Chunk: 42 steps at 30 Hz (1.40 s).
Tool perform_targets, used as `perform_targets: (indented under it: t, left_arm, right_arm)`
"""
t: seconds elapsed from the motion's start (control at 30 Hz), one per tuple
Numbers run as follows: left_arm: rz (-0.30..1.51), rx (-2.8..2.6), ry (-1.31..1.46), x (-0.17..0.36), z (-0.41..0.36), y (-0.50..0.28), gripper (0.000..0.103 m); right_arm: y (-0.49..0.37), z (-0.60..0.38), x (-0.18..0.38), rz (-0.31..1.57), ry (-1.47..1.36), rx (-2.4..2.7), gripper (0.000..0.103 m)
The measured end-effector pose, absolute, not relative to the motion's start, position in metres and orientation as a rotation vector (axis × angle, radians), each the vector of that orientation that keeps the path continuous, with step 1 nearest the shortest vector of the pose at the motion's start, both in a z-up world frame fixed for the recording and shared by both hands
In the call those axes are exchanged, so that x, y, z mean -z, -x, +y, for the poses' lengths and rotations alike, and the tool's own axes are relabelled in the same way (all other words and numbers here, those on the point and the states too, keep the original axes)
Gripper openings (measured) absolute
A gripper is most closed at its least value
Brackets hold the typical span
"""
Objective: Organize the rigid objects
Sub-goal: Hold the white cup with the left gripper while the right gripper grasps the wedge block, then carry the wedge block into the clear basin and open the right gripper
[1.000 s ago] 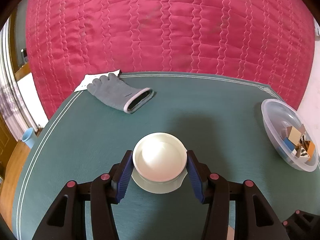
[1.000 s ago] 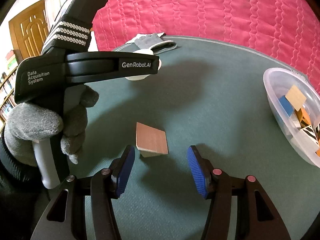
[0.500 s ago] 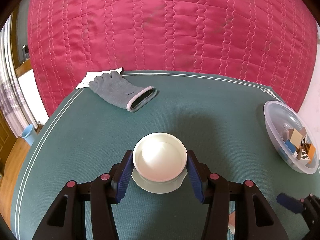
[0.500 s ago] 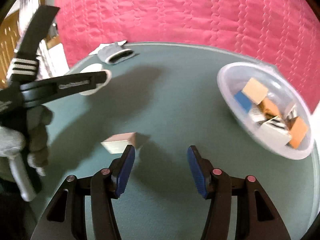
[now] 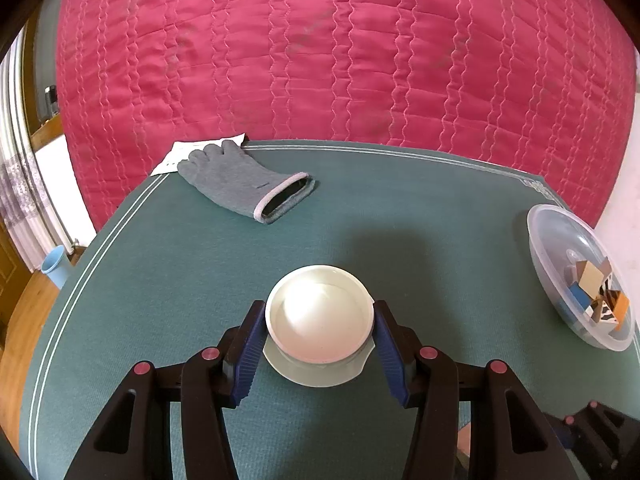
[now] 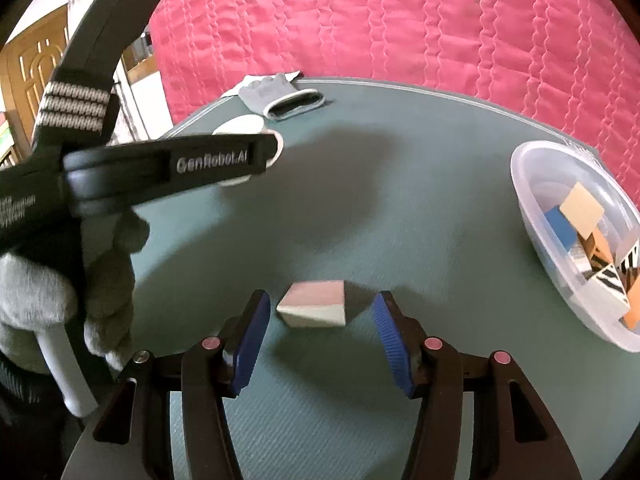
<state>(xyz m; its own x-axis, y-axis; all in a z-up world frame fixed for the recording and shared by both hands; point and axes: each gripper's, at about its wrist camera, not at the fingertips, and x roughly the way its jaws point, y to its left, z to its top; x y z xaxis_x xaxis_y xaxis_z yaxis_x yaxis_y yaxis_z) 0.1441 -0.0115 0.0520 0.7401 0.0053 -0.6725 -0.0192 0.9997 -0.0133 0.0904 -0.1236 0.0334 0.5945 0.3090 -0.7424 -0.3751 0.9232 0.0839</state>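
My left gripper (image 5: 320, 332) is shut on a white bowl (image 5: 319, 313), held just above the green table mat (image 5: 200, 280) over a pale saucer (image 5: 316, 372). My right gripper (image 6: 318, 336) is open, its blue pads on either side of a pink-topped block (image 6: 314, 307) lying on the mat; the pads do not touch it. A clear plastic bowl (image 6: 536, 216) with several coloured blocks sits at the right; it also shows in the left wrist view (image 5: 560, 248). The left gripper's body (image 6: 160, 164) crosses the right wrist view.
A grey glove (image 5: 240, 184) lies on a white paper (image 5: 176, 156) at the mat's far left. A red quilted cover (image 5: 320, 60) rises behind the table. A gloved hand (image 6: 48, 296) holds the left gripper's handle. A blue cup (image 5: 54, 264) stands off the table's left edge.
My right gripper has swung so the pink-topped block now sits between its open pads. The left gripper holds the white bowl almost still.
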Motion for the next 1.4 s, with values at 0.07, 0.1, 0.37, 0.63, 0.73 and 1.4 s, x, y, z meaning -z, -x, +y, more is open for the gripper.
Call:
perform_targets:
  t: [0.07, 0.1, 0.37, 0.63, 0.73, 1.4]
  left_arm:
    - [0.74, -0.014, 0.02, -0.051, -0.012, -0.145, 0.055]
    - [0.741, -0.014, 0.02, -0.051, -0.012, -0.145, 0.055]
    - [0.744, -0.01, 0.015, -0.049, -0.013, -0.144, 0.055]
    - [0.746, -0.002, 0.008, -0.047, -0.016, -0.146, 0.055]
    - [0.746, 0.005, 0.002, -0.047, -0.019, -0.146, 0.055]
    - [0.739, 0.029, -0.026, -0.046, -0.03, -0.142, 0.055]
  right_arm:
    - [-0.091, -0.122, -0.032, 0.851, 0.097, -0.4, 0.045]
    - [-0.091, -0.12, -0.032, 0.85, 0.105, -0.396, 0.042]
    - [-0.082, -0.122, -0.034, 0.841, 0.103, -0.418, 0.031]
    - [-0.075, -0.144, -0.047, 0.798, 0.037, -0.379, 0.031]
    - [-0.075, -0.158, -0.054, 0.774, 0.009, -0.348, 0.031]
    - [-0.087, -0.262, -0.093, 0.642, -0.143, -0.059, 0.031]
